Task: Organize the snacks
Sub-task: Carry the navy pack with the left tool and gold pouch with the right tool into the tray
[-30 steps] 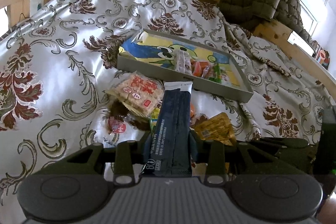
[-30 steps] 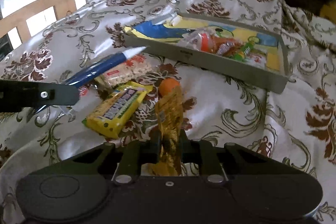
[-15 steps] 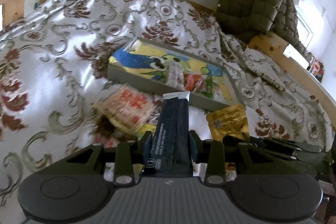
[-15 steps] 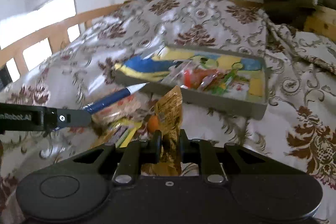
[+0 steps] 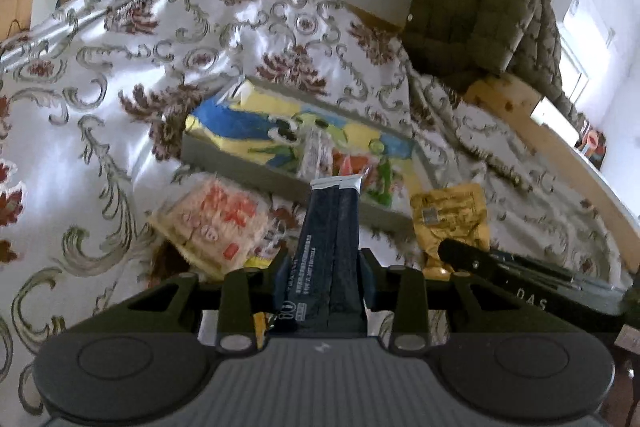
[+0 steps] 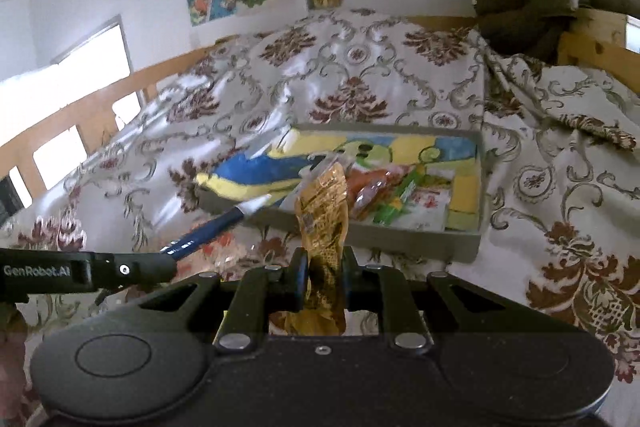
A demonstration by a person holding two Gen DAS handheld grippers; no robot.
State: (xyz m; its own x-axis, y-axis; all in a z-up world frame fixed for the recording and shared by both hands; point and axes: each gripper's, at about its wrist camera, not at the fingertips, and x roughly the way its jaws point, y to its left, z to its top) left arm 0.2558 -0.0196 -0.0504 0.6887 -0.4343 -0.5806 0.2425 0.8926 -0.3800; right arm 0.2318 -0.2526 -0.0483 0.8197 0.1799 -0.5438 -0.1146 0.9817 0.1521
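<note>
Left gripper [image 5: 325, 263] pinches dark blue packet [image 5: 330, 227], lifted end-on for tray [image 5: 244, 169] ahead. Right gripper [image 6: 323, 275] clamps gold pouch [image 6: 324, 211] upright, tray [image 6: 400, 241] directly ahead. Rice-cracker pack [image 5: 212, 223] lies ahead-left of left gripper, outside tray.

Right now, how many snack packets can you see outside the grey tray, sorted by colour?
Dark blue packet, in the left gripper: 1
Gold packet, in the right gripper: 1
Pale cracker pack with red print, on the bedspread: 1
Yellow packet, mostly hidden: 1
Total: 4 in view
</note>
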